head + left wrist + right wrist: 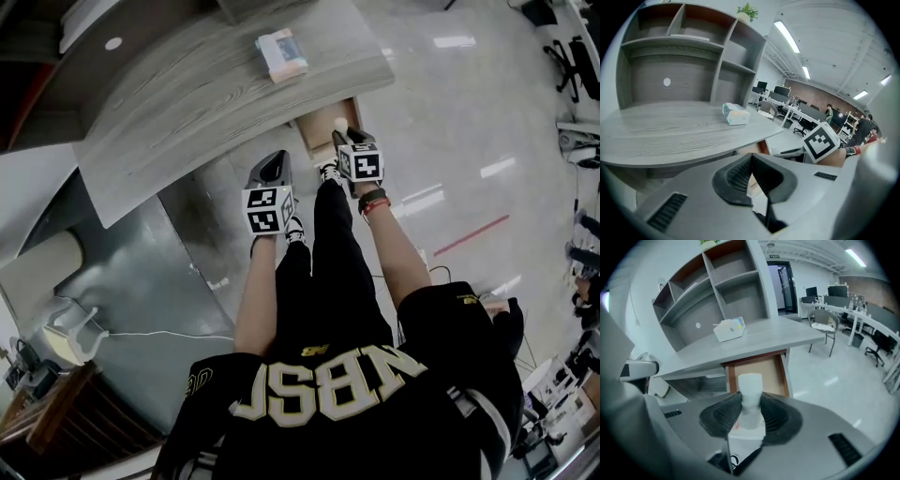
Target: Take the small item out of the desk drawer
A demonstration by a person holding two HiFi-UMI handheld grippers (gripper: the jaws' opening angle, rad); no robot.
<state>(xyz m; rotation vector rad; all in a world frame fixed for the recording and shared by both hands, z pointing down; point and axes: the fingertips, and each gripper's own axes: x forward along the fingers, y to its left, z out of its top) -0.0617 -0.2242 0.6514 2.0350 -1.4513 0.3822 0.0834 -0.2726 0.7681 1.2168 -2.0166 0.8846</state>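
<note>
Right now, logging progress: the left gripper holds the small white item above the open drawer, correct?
Not the left: the right gripper holds the small white item above the open drawer, as the right gripper view shows. The left gripper is shut and empty.

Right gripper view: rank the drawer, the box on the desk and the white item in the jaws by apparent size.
1. drawer
2. white item, though its nearness to the camera inflates it
3. box, farthest away
</note>
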